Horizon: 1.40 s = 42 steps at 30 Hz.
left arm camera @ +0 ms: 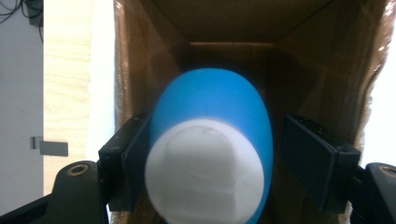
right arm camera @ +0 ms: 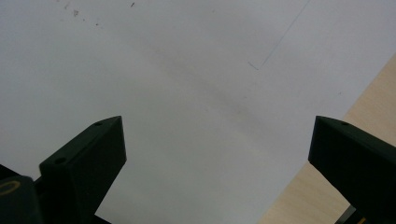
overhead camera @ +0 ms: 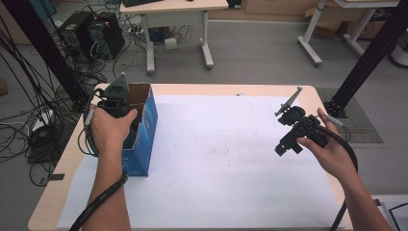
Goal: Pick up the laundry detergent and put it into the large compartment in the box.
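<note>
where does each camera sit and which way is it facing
High view: above the person's side, looking forward and down at the table; both forearms, left gripper at the cardboard box, right gripper.
Left gripper view: on the left gripper, facing into the box; jaws flank a blue bottle.
Right gripper view: on the right gripper, facing down at white paper; jaws apart.
Shared: box, paper.
</note>
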### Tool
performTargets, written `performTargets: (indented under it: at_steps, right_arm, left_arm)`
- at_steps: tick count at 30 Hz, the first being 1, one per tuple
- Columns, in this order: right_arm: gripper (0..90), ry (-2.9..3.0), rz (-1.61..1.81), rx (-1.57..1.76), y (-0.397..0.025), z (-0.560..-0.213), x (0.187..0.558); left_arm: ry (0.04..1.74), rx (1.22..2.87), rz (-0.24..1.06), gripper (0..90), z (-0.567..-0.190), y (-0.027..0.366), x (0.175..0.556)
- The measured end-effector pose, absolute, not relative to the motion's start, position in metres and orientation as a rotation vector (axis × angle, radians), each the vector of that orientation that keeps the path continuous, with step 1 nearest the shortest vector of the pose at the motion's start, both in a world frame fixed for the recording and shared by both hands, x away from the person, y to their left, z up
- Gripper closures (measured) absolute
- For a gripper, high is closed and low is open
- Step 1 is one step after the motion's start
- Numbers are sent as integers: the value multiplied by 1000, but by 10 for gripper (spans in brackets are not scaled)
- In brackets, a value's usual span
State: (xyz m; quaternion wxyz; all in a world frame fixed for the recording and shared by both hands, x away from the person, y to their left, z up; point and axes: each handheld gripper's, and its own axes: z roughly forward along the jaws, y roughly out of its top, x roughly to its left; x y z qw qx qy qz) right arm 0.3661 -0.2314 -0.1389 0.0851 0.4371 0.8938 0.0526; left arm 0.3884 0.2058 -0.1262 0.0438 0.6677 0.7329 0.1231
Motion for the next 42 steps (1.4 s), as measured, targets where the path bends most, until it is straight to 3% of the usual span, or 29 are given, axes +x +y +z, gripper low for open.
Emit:
performTargets:
  at_steps: [20, 42]
  right_arm:
    - [42, 2664, 172, 1285, -228, -133, 360]
    - [42, 2645, 228, 1289, -242, -122, 349]
  left_arm:
    - [2220, 2041, 463, 213, -101, 196, 375]
    - [2123, 1985, 559, 90, -40, 168, 354]
